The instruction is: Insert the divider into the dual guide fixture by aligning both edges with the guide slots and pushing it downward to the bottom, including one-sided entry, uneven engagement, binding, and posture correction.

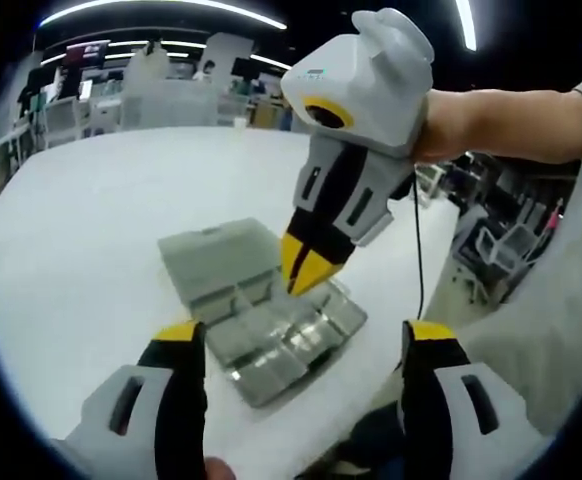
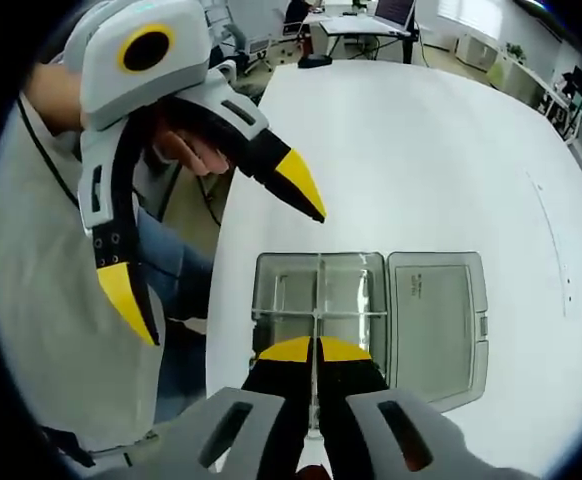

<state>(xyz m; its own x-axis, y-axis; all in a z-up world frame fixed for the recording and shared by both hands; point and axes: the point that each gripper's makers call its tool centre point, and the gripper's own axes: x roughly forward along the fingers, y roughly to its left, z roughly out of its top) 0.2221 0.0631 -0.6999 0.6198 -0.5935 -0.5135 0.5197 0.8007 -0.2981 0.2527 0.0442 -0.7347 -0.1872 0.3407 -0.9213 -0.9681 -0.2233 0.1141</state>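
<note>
While the clear plastic box [image 2: 366,320] lies open on the white bench [image 2: 451,160], the right gripper [image 2: 315,350] is closed at its compartments, pinching a thin clear divider [image 2: 317,290] that is hard to make out. The left gripper [image 1: 301,345] hangs wide open, empty, nearby. The moulded lettering on the lid [image 2: 436,320] is unreadable.

Organizer box [image 2: 321,300] was clear glossy plastic, its open lid [image 2: 433,325] the same, smooth with a faint frosted look. Table [image 1: 101,220] was matt white, smooth. Both grippers, left [image 2: 221,250] and right [image 1: 306,268], were smooth grey-white plastic shells with black jaws and glossy yellow tips.
</note>
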